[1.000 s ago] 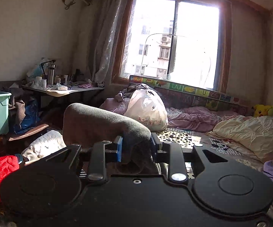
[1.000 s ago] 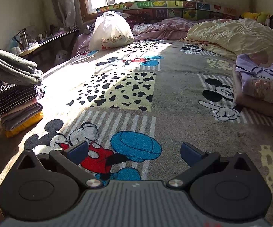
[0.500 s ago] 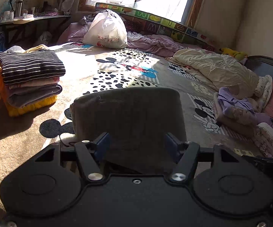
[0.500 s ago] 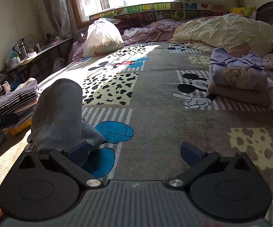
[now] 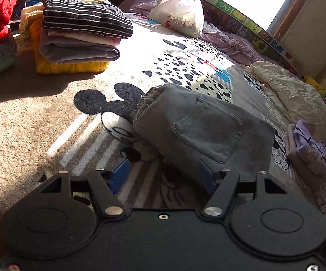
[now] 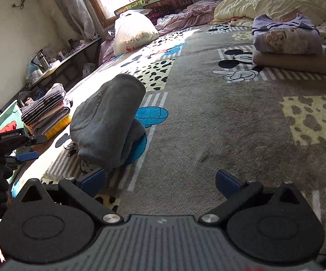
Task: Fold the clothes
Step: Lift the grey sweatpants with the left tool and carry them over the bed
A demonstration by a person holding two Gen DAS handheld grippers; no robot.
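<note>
Jeans (image 5: 199, 126) on blanket (image 6: 230, 124) before spread left tool (image 5: 163, 176); stack (image 5: 77, 40) beyond; right tool (image 6: 160, 180) spread, empty.

Bed covered by a grey cartoon-mouse blanket (image 6: 219, 135). On it: folded grey jeans (image 6: 108, 122) near left-centre; stack of folded clothes (image 6: 47, 113), striped top layer, at left edge; white plastic bag (image 6: 133, 32) far left; cream quilt (image 6: 273, 2) far right; folded lilac garment on a beige one (image 6: 287, 45), right
</note>
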